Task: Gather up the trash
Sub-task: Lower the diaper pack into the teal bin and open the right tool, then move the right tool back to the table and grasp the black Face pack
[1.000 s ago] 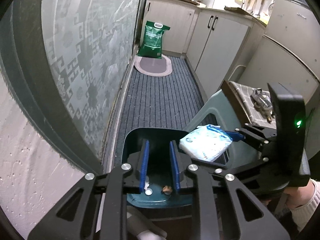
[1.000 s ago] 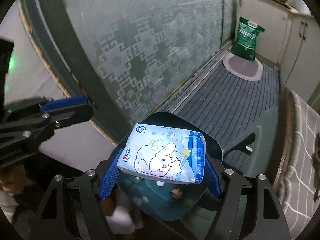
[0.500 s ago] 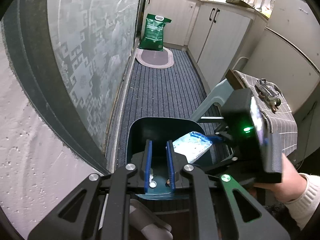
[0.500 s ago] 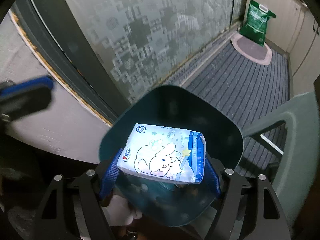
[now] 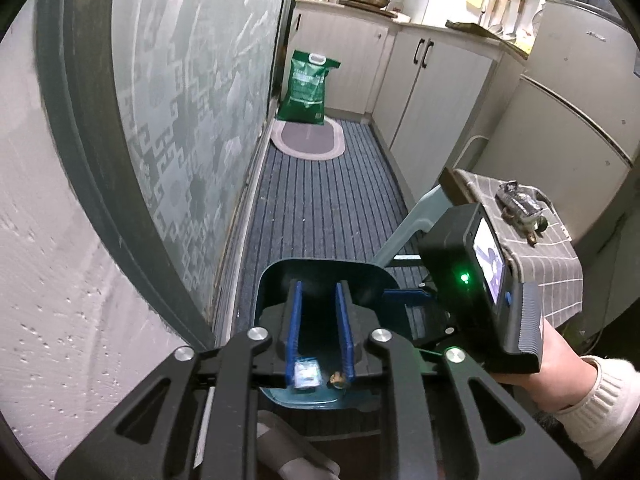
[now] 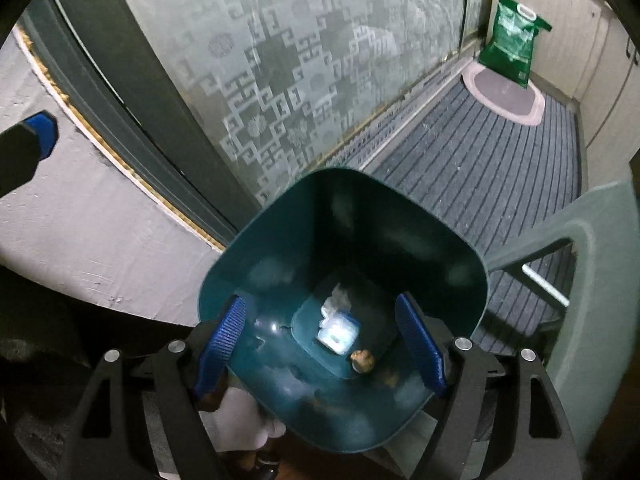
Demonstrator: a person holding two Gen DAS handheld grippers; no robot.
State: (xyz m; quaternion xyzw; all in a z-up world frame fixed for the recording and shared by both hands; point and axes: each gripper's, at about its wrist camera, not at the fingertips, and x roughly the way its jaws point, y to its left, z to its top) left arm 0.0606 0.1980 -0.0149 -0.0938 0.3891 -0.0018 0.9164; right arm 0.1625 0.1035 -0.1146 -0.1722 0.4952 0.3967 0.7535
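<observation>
The white-and-blue plastic tissue packet [image 6: 338, 332] lies at the bottom of the dark teal plastic bin [image 6: 280, 224], beside a small brown scrap [image 6: 362, 360]. The right claw [image 6: 320, 350] hangs over the bin mouth, wide apart though closing slightly, holding nothing. The left claw [image 5: 320, 332] is narrowly parted, opening, also empty. To finish this drop cleanly, the right claw should lift straight up clear of the rim before seeking the next piece.

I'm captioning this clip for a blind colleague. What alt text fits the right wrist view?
The right tool, blue pads apart and closing with nothing between them, hangs over an open dark teal bin. At the bin's bottom lie a white-and-blue tissue pack and a small brown scrap. Behind are a frosted patterned glass door, a striped grey mat and a green bag.
</observation>
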